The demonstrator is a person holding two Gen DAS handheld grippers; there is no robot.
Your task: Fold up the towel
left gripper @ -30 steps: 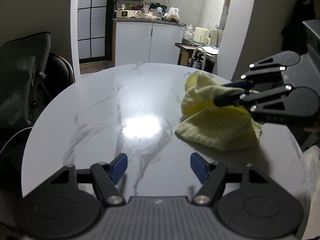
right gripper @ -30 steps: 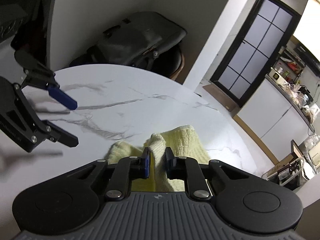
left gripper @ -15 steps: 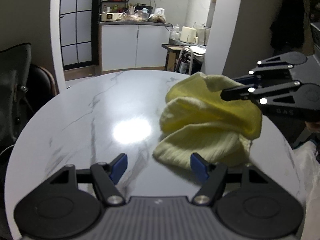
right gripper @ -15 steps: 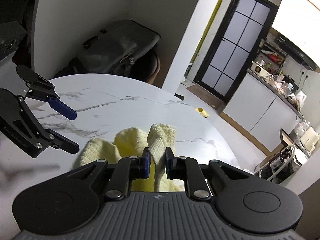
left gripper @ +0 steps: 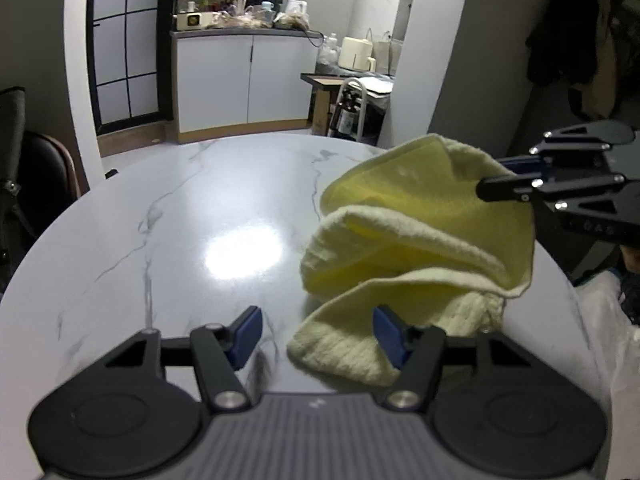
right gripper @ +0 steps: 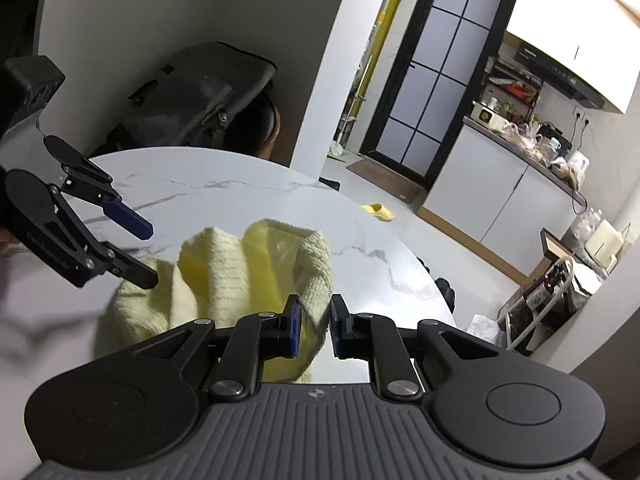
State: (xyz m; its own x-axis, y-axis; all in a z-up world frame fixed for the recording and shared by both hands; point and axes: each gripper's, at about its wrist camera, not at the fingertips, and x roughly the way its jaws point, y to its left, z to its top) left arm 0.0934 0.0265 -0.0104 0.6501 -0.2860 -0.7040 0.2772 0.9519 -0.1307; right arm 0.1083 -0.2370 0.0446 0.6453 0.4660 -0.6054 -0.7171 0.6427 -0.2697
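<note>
A pale yellow towel hangs crumpled over the right part of the round white marble table. My right gripper is shut on an upper edge of the towel and holds it lifted; it shows at the right in the left wrist view. The towel's lowest fold rests on the table. My left gripper is open, its right finger touching that low fold. It shows at the left in the right wrist view.
A chair with a dark bag stands behind the table's left side. White kitchen cabinets and a cluttered counter lie beyond the far edge. A small cart with bottles stands past the table at the right.
My right gripper has lifted the towel higher off the table, so it hangs in looser folds. My left gripper has come closer to the towel's low fold, still open.
</note>
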